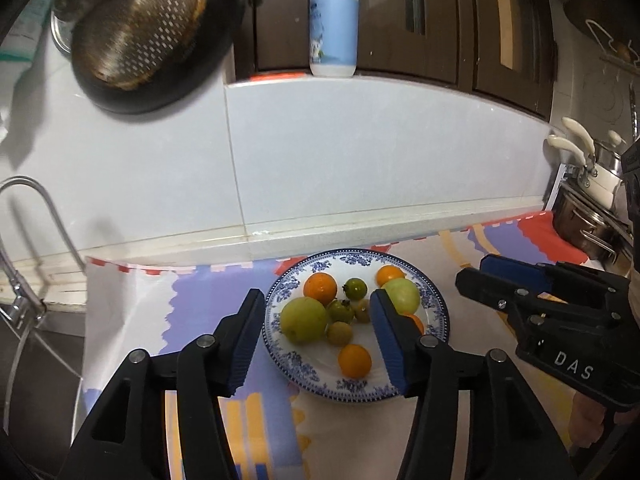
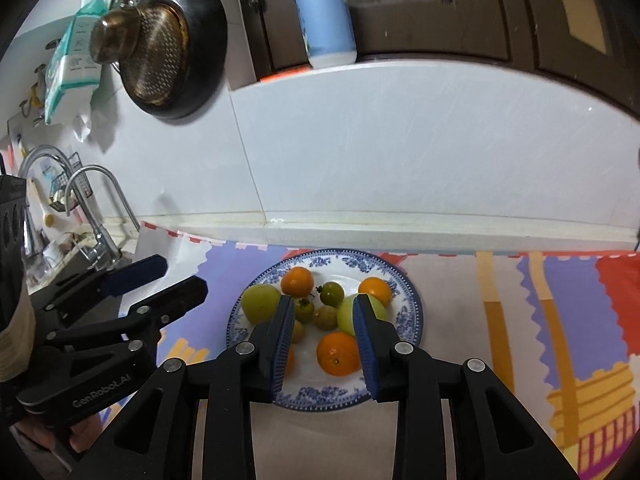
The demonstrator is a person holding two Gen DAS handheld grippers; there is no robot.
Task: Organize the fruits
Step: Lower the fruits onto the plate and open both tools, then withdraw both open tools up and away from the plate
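At the far left we see a curved faucet [image 2: 98, 204] over the sink edge, and above it a dark pan [image 2: 176, 52] hanging on the white tiled wall. Our left gripper [image 1: 316, 320] hovers above the near left part of the plate [image 1: 434, 300]; its jaws stand moderately apart with nothing between the pads, and through the gap we see fruit lying below. In the right wrist view the same gripper [image 2: 176, 280] sits left of the plate, clear of it.

The blue-patterned plate rests on the colourful cloth [image 2: 560, 300] that covers the table, close to the wall. On it lie several oranges, one of them [image 2: 338, 354] at the near side, two larger pale green fruits [image 1: 304, 320] and a few small green tomatoes [image 2: 332, 293] in the middle.

Our right gripper [image 2: 322, 320] hangs over the plate's centre, its jaws a narrow way apart and gripping nothing. A blue and white bottle [image 1: 334, 24] stands on the ledge above. At the far right, steel pots [image 1: 592, 216] sit by the wall.
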